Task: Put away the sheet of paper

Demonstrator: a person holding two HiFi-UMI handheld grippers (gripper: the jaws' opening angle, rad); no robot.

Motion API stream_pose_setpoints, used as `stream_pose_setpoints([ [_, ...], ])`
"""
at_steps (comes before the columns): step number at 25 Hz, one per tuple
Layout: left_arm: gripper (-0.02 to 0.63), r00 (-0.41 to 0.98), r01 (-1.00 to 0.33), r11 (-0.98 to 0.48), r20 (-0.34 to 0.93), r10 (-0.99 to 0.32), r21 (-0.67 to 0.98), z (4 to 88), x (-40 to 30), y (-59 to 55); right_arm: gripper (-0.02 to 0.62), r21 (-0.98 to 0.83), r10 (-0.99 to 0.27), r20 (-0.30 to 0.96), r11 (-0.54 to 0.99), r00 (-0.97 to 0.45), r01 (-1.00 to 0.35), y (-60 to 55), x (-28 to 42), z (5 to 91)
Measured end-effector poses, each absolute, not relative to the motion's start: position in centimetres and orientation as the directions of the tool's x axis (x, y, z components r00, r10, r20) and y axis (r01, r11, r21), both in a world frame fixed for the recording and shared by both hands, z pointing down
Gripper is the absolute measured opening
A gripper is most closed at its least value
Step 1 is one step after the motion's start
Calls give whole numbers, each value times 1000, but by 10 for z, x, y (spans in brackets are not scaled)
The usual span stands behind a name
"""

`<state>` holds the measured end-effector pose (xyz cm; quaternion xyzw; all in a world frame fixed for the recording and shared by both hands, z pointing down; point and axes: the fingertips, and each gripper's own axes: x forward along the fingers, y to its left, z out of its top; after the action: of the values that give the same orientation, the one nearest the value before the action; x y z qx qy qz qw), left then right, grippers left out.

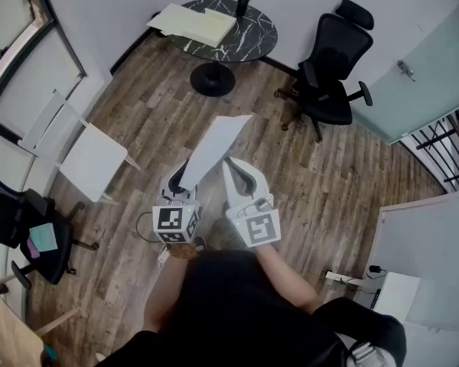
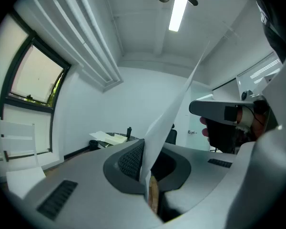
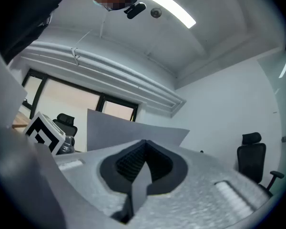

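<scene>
I see a white sheet of paper (image 1: 218, 144) standing up in front of the person, over the wooden floor. My left gripper (image 1: 183, 177) is shut on its lower end. In the left gripper view the paper (image 2: 176, 104) rises from between the closed jaws of the left gripper (image 2: 145, 173). My right gripper (image 1: 231, 167) is just right of the sheet's edge, jaws together. In the right gripper view the right gripper (image 3: 142, 168) is shut with nothing seen held, and the paper (image 3: 114, 132) stands behind it to the left.
A round black marble table (image 1: 252, 37) with papers and a dark bottle stands far ahead. A black office chair (image 1: 333, 75) is at the back right, a white chair (image 1: 92, 159) at the left, another black chair (image 1: 23, 235) nearer left. A white desk (image 1: 428, 251) is at right.
</scene>
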<state>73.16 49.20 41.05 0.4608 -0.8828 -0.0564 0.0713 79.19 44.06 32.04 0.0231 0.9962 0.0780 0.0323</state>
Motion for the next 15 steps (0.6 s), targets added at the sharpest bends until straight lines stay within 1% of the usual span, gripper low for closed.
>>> stream_pose_setpoints([
  [4, 11, -582, -792, 588, 91, -808, 162, 413, 720, 473, -3, 118, 44, -62, 992, -997, 36, 416, 779, 324],
  [15, 11, -581, -785, 599, 146, -801, 157, 419, 680, 377, -2, 47, 114, -16, 992, -993, 113, 321, 722, 341],
])
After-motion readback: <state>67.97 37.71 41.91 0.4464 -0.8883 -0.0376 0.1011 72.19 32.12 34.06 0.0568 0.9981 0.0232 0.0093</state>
